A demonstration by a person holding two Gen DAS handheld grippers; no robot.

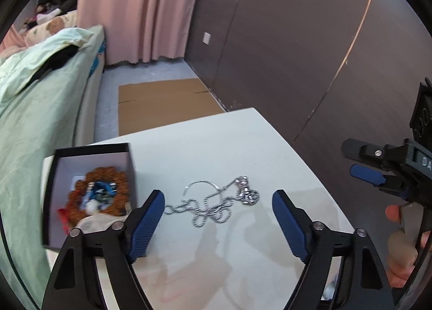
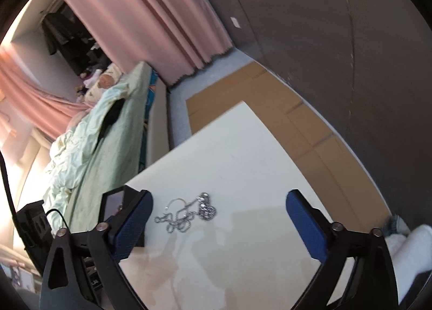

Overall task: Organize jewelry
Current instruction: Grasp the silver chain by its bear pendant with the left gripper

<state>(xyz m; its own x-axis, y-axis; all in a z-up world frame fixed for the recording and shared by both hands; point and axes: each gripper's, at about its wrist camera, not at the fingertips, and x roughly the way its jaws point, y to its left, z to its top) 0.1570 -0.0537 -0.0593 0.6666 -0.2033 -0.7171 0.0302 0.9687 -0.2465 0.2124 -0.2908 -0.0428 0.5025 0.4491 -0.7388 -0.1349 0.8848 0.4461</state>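
The white table (image 1: 216, 148) carries a black box (image 1: 54, 175) already holding beads, probably a bracelet. The silver chain (image 1: 213, 202) lies loose beside it, between the released left claw (image 1: 218, 199); the right claw (image 2: 219, 203) also gapes, empty.

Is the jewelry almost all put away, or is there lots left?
Partly done. The brown bead bracelet already lies in the black box, with some blue and red bits I can't identify. Nothing is in hand: the left tongs and right tongs are both open and empty. Left to do: the silver chain necklace still lies tangled on the white table.
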